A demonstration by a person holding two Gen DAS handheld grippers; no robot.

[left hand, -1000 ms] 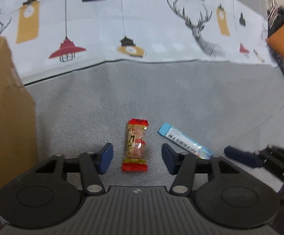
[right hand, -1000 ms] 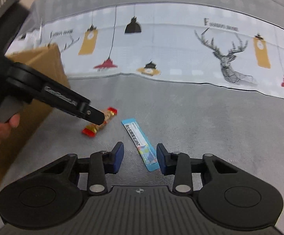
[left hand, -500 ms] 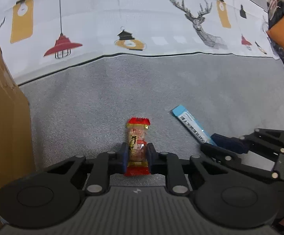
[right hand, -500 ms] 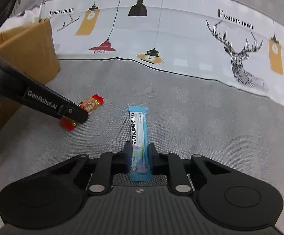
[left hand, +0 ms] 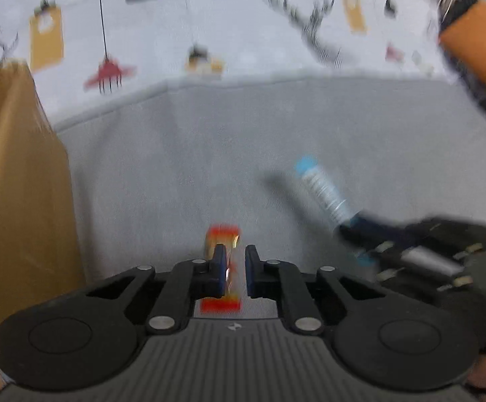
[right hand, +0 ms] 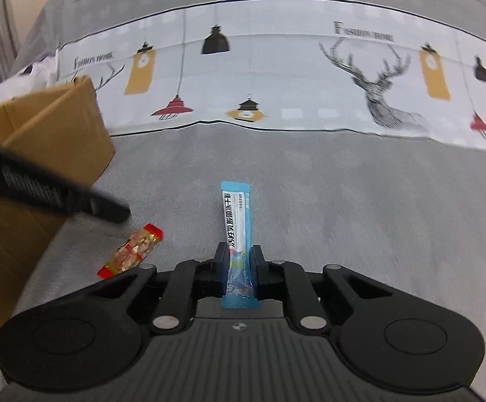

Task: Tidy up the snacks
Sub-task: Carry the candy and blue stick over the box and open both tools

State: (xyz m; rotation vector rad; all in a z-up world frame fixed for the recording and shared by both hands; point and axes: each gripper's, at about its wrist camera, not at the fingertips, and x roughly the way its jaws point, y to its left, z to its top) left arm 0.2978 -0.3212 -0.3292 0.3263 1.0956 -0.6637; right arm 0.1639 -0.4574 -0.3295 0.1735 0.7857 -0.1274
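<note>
Red-and-orange foil sits pinched between the jaws of the left gripper (left hand: pixel 232 269), which is clamped across the middle of the small candy wrapper (left hand: pixel 222 269), the wrapper's long axis running straight out along the fingers. The left view is smeared, but the right wrist view shows the wrapper (right hand: pixel 132 250) clear of the grey fabric surface (right hand: pixel 343 201). Over to the other side: the right gripper (right hand: pixel 239 268) is closed on the lower end of the blue snack stick (right hand: pixel 238 231), and that stick too points directly away from the claw, most of its length sticking out beyond the pads. So both hands are loaded. Where next? The cardboard box (left hand: pixel 18 181) stands just to the left of the left gripper, near it, and well apart from the right gripper, off to that view's far left. Likely the candy goes first, since the left hand is plainly nearer the box. Whether the box's opening faces up here cannot be told.
</note>
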